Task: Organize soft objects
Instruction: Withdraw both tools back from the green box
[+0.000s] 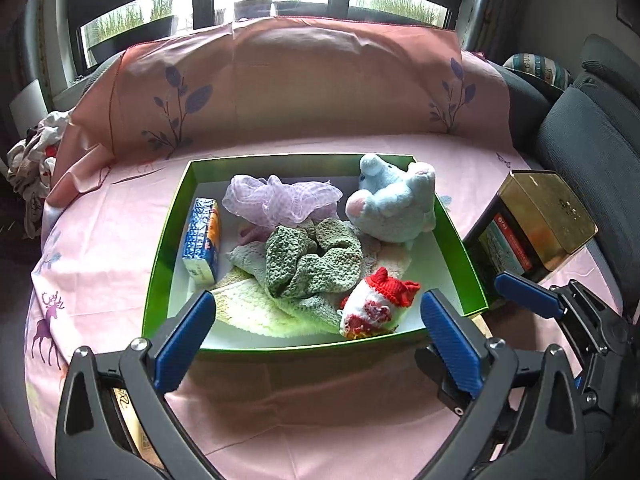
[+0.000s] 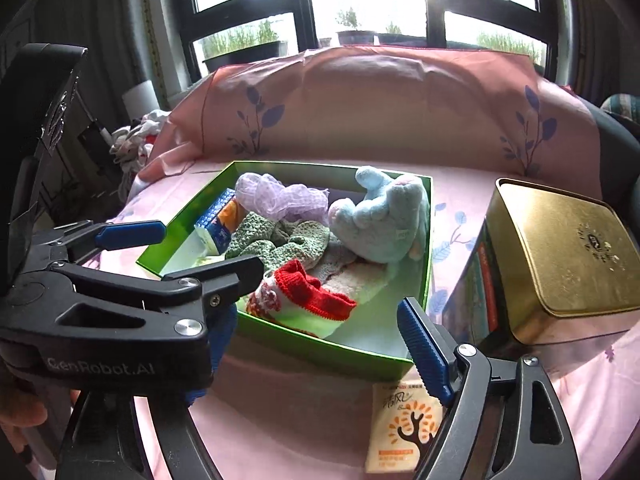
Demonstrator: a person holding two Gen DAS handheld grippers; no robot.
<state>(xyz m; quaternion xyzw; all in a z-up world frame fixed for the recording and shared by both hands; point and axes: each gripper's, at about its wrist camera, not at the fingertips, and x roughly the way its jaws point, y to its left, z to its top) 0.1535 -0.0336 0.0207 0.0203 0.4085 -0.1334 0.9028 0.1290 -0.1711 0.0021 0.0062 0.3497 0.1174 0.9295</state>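
While both grippers hang just in front of the green box [image 1: 156, 264], nothing is held by either of them. The left gripper [image 1: 316, 336] is spread wide at the near wall of the box, its blue pads [image 1: 182, 340] clear of everything. The right gripper [image 2: 316, 340] is opened wide too, with only pink tablecloth [image 2: 280, 420] and the near corner of the box seen between its jaws.

Inside the box the soft things are already gathered: a blue plush toy [image 1: 394, 208] is propped in the far right corner, a lilac mesh scrunchie [image 1: 280, 200] is laid along the far wall, a green crocheted piece [image 1: 312, 260] is heaped in the middle over a cream fleece cloth [image 1: 256, 308], and a red and white knitted sock [image 1: 376, 304] is tucked at the near right corner. A blue tissue pack [image 1: 202, 240] is leaned against the left wall.

By the look of it, a placing step is just done. One item is left outside: an orange and white tissue packet [image 2: 404, 428], flat on the cloth just in front of the box, under the right gripper. A low, flat pinch on its edge would be called for next, then a short carry over the near wall. A gold tin [image 2: 560, 256] stands just right of the box, and is probably best left alone.
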